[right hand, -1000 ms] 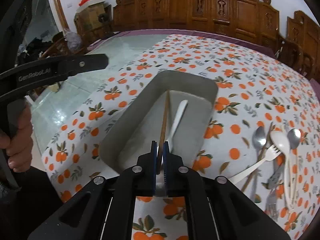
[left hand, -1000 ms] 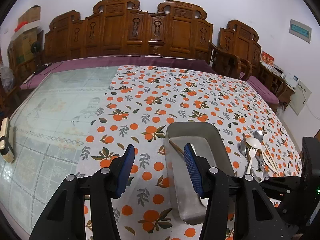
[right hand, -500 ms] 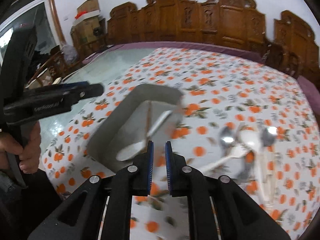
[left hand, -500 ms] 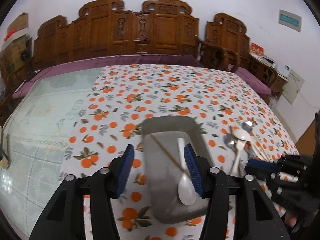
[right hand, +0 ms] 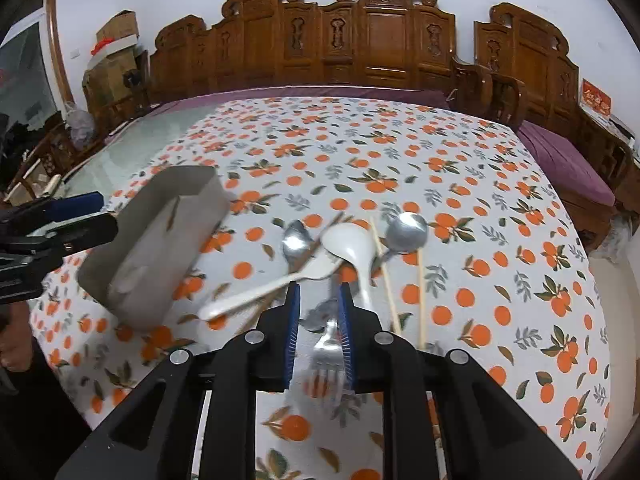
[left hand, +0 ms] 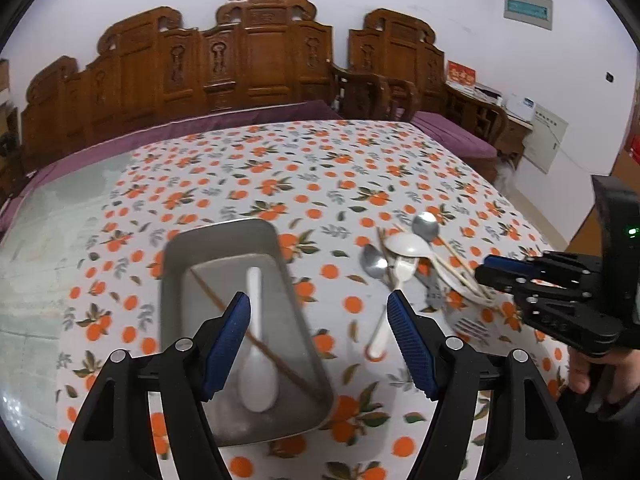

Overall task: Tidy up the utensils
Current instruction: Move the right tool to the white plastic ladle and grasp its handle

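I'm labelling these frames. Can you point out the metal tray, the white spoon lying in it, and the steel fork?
metal tray (left hand: 224, 229), left wrist view, far rim.
white spoon (left hand: 258, 384), left wrist view, bowl.
steel fork (right hand: 326, 354), right wrist view, neck above tines.

One metal tray (left hand: 224, 240), two white spoons (left hand: 256, 376) (right hand: 352, 248), two metal spoons (right hand: 406, 230) (right hand: 296, 240), one metal fork (right hand: 326, 356), one white fork (right hand: 280, 280)

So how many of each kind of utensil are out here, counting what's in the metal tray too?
Spoons: 4: tray's white spoon, loose white spoon, metal spoons
Forks: 2: white fork, metal fork; the blurred pile may hide more
Chopsticks: 4: tray's brown chopstick, loose brown chopstick, pale chopsticks
Total: 10
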The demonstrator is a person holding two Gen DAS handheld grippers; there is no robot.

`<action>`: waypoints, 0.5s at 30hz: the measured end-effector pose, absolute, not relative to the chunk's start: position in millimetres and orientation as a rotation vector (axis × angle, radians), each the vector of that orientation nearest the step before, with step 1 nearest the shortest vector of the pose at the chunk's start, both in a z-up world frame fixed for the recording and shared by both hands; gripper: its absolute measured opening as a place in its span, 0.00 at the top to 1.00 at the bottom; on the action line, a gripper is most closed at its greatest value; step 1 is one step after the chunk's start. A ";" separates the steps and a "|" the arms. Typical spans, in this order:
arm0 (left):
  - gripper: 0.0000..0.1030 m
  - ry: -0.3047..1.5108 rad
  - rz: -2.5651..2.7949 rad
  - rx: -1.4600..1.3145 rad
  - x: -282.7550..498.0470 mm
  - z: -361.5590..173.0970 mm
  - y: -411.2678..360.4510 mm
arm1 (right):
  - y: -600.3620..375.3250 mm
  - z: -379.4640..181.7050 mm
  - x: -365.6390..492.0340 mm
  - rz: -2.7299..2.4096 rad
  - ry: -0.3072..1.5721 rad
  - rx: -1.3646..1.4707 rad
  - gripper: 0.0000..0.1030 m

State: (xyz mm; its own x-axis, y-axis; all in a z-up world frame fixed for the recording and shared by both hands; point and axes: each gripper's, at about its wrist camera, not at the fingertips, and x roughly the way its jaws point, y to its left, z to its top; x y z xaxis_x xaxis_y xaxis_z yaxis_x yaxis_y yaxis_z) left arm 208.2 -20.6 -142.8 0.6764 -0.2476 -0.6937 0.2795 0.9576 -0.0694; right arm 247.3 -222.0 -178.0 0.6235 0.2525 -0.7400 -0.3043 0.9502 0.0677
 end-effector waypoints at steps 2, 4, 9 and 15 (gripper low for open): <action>0.34 0.772 -0.312 0.055 207.1 -143.6 -28.7 | -226.6 -183.7 249.5 0.312 0.843 -0.073 0.79; 0.34 0.774 -0.326 0.068 206.7 -146.0 -35.7 | -234.1 -191.1 254.5 0.299 0.850 -0.085 0.78; 0.37 0.802 -0.367 0.107 207.1 -158.9 -54.7 | -247.5 -197.1 269.5 0.308 0.850 -0.053 0.78; 0.53 0.855 -0.409 0.112 217.6 -173.9 -72.9 | -253.9 -206.8 279.4 0.340 0.868 -0.009 0.78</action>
State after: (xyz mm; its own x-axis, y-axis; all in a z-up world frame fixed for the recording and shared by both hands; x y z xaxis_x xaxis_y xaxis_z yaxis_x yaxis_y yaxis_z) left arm 217.6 -72.9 -173.9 0.5838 -0.3055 -0.7522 0.3941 0.9167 -0.0664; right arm 279.4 -253.9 -206.8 0.5957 0.2895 -0.7492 -0.2965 0.9462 0.1298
